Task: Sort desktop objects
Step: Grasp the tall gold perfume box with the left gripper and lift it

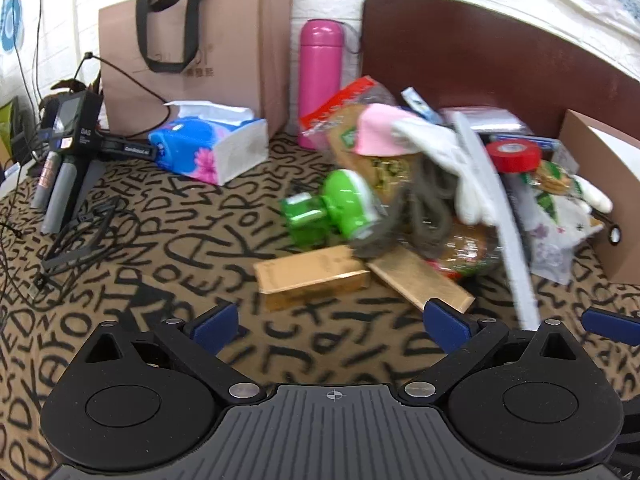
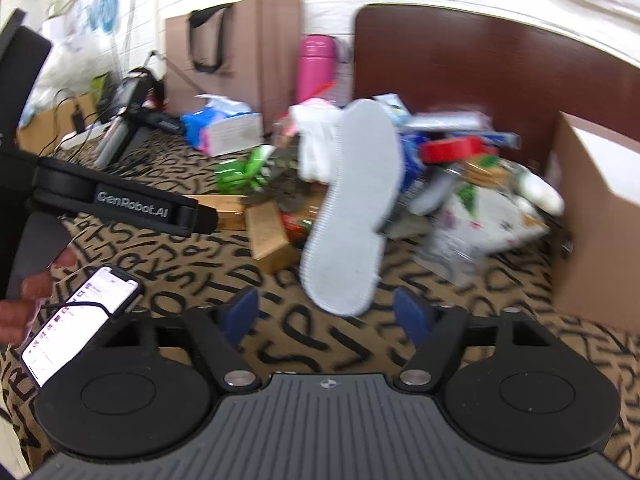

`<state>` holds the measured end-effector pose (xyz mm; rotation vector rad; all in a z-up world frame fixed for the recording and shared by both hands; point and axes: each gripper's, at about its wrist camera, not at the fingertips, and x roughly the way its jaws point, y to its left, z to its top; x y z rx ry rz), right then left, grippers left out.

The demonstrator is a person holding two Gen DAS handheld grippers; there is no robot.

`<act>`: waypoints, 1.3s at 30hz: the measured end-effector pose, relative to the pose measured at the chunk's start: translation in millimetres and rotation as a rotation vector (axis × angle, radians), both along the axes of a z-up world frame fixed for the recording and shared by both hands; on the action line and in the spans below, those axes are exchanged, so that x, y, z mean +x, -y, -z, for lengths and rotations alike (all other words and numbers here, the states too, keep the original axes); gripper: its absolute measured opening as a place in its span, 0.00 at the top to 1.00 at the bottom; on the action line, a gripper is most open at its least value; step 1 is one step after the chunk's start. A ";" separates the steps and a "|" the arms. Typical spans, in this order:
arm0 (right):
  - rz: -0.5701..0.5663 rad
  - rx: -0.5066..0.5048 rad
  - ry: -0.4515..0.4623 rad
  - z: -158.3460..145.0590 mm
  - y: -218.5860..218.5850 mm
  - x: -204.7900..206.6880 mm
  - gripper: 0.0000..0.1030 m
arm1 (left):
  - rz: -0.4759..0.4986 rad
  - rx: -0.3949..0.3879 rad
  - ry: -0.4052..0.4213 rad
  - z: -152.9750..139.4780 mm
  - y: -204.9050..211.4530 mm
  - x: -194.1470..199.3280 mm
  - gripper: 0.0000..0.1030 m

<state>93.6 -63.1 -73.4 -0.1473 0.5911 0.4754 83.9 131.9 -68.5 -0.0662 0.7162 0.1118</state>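
A long grey insole (image 2: 352,208) leans up out of the pile of desktop objects, its lower end between the fingers of my right gripper (image 2: 328,314). Gaps show on both sides of it, so the pads do not press on it. The left wrist view shows the insole (image 1: 502,216) edge-on, with one blue right fingertip (image 1: 608,320) beside its lower end. My left gripper (image 1: 332,320) is open over the lettered tablecloth (image 1: 192,248), just short of two gold boxes (image 1: 312,276). Its black side (image 2: 132,204) crosses the left of the right wrist view.
The pile holds a green gadget (image 1: 340,208), red tape roll (image 1: 516,154), white glove (image 1: 436,140), pink cap (image 1: 380,130) and snack packets. Behind stand a pink bottle (image 1: 320,76), tissue pack (image 1: 212,144), paper bag (image 1: 192,48) and tripod camera (image 1: 68,140). A cardboard box (image 1: 604,184) sits right. A hand (image 2: 24,300) holds a phone (image 2: 80,320).
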 end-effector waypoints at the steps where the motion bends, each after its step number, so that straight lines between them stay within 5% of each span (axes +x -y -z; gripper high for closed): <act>1: -0.012 -0.003 0.001 -1.3 -6.0 1.8 0.33 | 0.002 0.001 -0.005 1.4 -6.9 2.6 0.01; 9: -0.102 -0.002 -0.019 -3.3 -46.6 15.2 0.40 | 0.107 0.005 -0.029 17.7 -38.9 36.9 0.02; 18: -0.074 -0.054 -0.034 8.8 -61.5 34.6 0.41 | 0.242 0.002 -0.062 37.4 -41.5 65.1 0.02; 24: -0.052 -0.082 -0.030 20.9 -73.0 48.2 0.41 | 0.265 0.028 -0.073 46.0 -37.8 72.4 0.18; 26: -0.046 -0.097 -0.038 25.6 -75.5 53.0 0.56 | 0.271 0.039 -0.075 44.3 -35.7 71.1 0.31; 29: -0.037 -0.097 -0.045 25.8 -71.8 52.2 0.64 | 0.269 0.046 -0.092 41.0 -32.1 67.2 0.42; 34: -0.055 -0.048 -0.092 21.1 -57.4 40.0 0.66 | 0.286 0.031 -0.124 36.4 -21.9 54.7 0.63; 39: -0.064 -0.009 -0.116 17.4 -39.6 18.4 0.66 | 0.323 0.004 -0.148 33.4 -1.5 37.5 0.72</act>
